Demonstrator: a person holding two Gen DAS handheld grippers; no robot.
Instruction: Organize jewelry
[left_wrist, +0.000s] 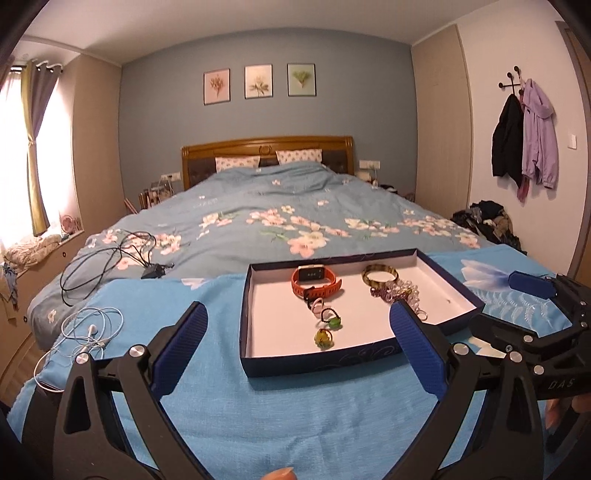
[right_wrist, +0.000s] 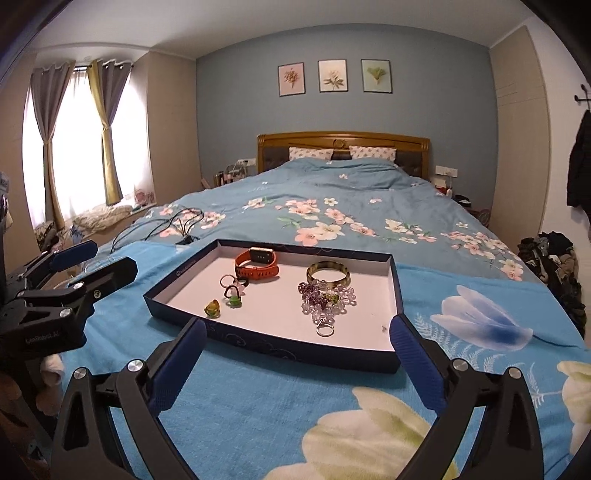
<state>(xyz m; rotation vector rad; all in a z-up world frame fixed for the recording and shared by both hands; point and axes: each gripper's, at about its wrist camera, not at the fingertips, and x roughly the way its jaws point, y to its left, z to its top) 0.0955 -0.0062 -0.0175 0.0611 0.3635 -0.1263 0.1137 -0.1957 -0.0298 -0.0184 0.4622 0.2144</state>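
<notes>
Both grippers — left gripper (left_wrist: 297, 332), right gripper (right_wrist: 295, 347) — gape wide, empty, short of the tray (right_wrist: 395, 280); sorting looks finished — next, perhaps untangling the bead bracelets (right_wrist: 328, 299).

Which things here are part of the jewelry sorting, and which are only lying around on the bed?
For the job:
- box
- orange watch
- bangle
- bead bracelets
- silver ring
- green ring
- yellow ring

Lying about:
- white earphones
- black cables
- clothes pile
</notes>
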